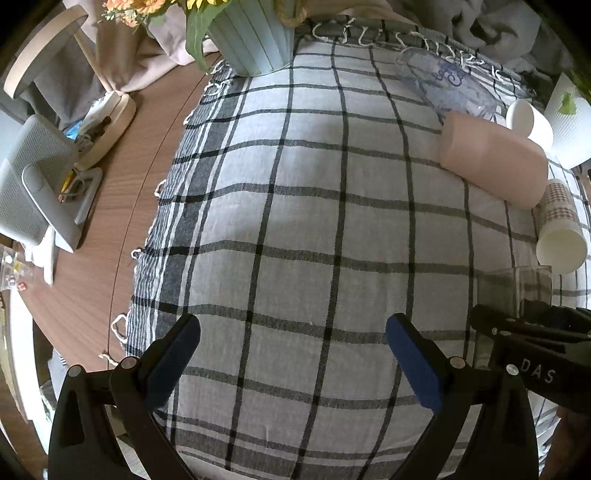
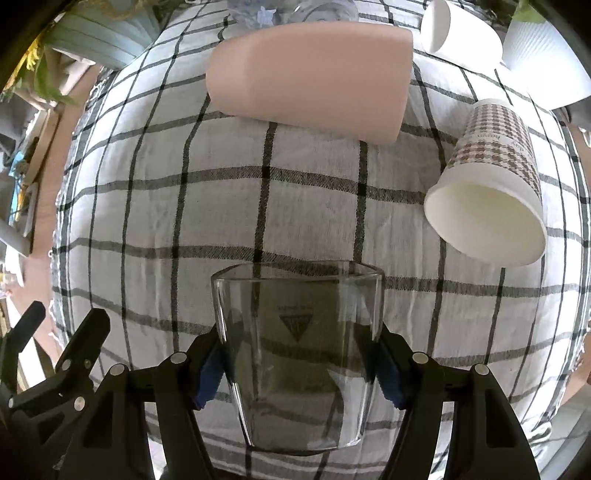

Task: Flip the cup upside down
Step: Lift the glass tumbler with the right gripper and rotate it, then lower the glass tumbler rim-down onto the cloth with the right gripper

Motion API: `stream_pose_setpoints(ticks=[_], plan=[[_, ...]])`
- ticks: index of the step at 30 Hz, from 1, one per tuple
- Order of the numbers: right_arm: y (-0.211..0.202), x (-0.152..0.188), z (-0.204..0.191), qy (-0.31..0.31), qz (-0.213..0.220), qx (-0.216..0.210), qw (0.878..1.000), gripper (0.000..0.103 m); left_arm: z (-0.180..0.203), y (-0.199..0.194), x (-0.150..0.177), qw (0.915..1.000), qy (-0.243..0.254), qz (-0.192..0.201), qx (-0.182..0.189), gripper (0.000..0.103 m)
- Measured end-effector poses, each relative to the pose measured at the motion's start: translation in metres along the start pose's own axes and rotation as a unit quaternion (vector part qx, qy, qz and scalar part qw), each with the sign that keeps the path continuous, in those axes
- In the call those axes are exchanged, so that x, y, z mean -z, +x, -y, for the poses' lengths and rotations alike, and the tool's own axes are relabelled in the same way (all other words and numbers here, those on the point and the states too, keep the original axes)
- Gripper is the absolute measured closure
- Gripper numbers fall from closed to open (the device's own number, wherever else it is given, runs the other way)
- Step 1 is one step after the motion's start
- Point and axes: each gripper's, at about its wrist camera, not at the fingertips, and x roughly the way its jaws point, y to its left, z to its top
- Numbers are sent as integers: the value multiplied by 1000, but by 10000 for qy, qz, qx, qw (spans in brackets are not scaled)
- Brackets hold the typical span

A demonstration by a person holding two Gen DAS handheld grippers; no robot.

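Observation:
A clear glass cup (image 2: 299, 354) with a small triangle mark sits between the blue pads of my right gripper (image 2: 299, 365), which is shut on its two sides over the checked cloth (image 2: 147, 221). The cup's rim points away from the camera. It also shows in the left wrist view (image 1: 517, 291), at the right edge, with the right gripper's black body below it. My left gripper (image 1: 293, 345) is open and empty above the cloth, to the left of the cup.
A pink cup (image 2: 314, 74) lies on its side at the back. A houndstooth paper cup (image 2: 491, 192) lies on its side to the right, a white cup (image 2: 458, 33) behind it. A clear tumbler (image 1: 443, 85), a blue flower pot (image 1: 255, 37) and a white pot (image 2: 546, 55) stand around.

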Motion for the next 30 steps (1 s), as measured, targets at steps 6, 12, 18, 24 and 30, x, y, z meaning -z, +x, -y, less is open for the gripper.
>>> stream_pose_setpoints(ticks=[6,12,18,24,30], plan=[[-9,4,-18,-141,241,41,9996,28,0,-10,5,9999,3,105,-43,1],[-41,24,-11,17,616,-89,9981,28,7,-31,12,9992,92,379,-62,1],[-66,41,19,184,907,-139,9956,27,25,-47,21,9981,306,525,27,1],[-75,57,47,388,1032,-203,9937,27,59,-62,33,9962,592,568,303,1],[-84,75,83,608,1097,-162,9920,27,88,-66,44,9941,734,481,645,1]])
